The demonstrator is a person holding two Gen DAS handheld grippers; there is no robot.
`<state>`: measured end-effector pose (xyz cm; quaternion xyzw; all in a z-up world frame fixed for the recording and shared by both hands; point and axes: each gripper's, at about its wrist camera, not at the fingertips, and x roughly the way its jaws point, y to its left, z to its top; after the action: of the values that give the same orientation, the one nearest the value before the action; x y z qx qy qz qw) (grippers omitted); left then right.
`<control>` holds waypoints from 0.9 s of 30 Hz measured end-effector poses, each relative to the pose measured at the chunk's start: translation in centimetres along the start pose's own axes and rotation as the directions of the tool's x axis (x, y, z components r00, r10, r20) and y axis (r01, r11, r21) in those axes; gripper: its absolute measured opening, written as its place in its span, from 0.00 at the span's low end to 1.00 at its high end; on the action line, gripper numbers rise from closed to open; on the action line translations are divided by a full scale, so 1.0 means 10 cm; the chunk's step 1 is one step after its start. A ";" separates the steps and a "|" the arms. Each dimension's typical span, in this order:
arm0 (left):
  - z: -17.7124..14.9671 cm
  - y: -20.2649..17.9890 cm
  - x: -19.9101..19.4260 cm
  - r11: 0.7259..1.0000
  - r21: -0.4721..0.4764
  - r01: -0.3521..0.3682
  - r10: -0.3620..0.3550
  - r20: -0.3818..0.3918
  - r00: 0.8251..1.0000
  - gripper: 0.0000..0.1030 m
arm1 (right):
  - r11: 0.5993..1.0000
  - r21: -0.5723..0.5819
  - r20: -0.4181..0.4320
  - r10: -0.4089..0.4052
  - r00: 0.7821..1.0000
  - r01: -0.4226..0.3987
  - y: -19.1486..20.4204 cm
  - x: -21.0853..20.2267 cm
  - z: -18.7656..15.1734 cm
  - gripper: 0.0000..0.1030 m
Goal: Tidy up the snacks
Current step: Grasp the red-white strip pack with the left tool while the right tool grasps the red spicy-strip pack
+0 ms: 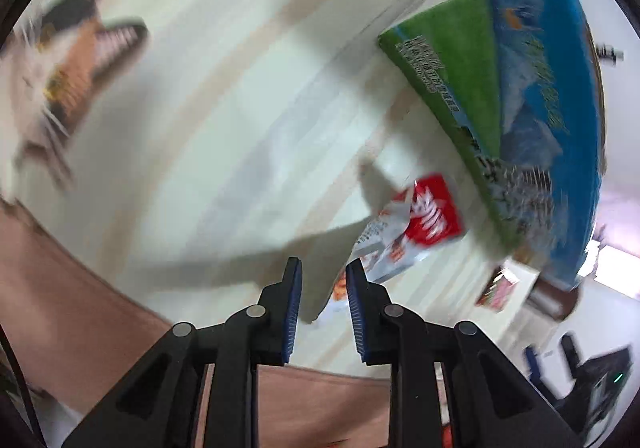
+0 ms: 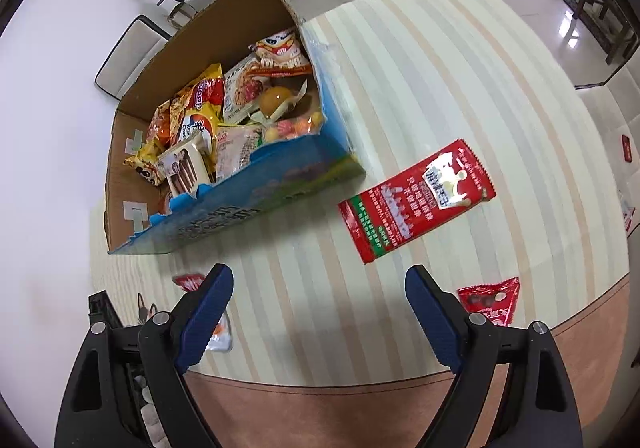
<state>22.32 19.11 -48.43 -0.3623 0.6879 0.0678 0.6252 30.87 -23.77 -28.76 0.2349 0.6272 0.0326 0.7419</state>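
blurred box (image 1: 520,108), perhaps snack packet (image 1: 416,224)

snacks (image 2: 208,128) in box (image 2: 256,192), packet (image 2: 416,200) right of it on table (image 2: 440,68)

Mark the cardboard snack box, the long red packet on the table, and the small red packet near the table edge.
cardboard snack box (image 2: 256,184): right wrist view, blue printed front wall.
long red packet (image 2: 416,200): right wrist view, middle of its printed face.
small red packet (image 2: 490,298): right wrist view, centre of the wrapper.

Only clear read: "KOR" on the yellow noodle packet (image 2: 200,116) in the box (image 2: 256,184). Red sachet (image 2: 416,204) and box sides carry Chinese print, too small or blurred to read.
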 end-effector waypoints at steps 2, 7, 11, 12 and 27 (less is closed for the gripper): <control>0.01 -0.11 -0.10 0.995 0.082 -0.060 0.057 0.037 0.998 0.22 | 1.000 -0.001 -0.013 -0.005 1.000 0.005 -0.01 0.03 0.00 0.88; 0.00 -0.42 -0.37 0.926 0.311 -0.213 0.170 0.160 0.972 0.30 | 0.999 0.018 -0.055 -0.034 0.998 0.035 -0.14 0.10 0.08 0.88; 0.01 -0.60 -0.40 0.865 0.404 -0.297 0.218 0.232 0.948 0.32 | 0.987 0.130 -0.057 -0.090 0.994 0.096 -0.41 0.20 0.24 0.88; 0.02 -0.62 -0.40 0.859 0.410 -0.307 0.225 0.236 0.945 0.32 | 0.981 0.163 -0.062 -0.098 0.993 0.107 -0.48 0.26 0.29 0.88; 0.00 -0.87 -0.07 0.705 0.571 -0.420 0.328 0.263 0.907 0.32 | 0.852 0.410 -0.146 -0.291 0.946 0.325 -0.74 0.92 0.66 0.60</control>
<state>27.36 13.04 -44.62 0.0148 0.6847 -0.0092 0.7286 37.20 -29.22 -39.44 0.2870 0.6769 -0.2160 0.6424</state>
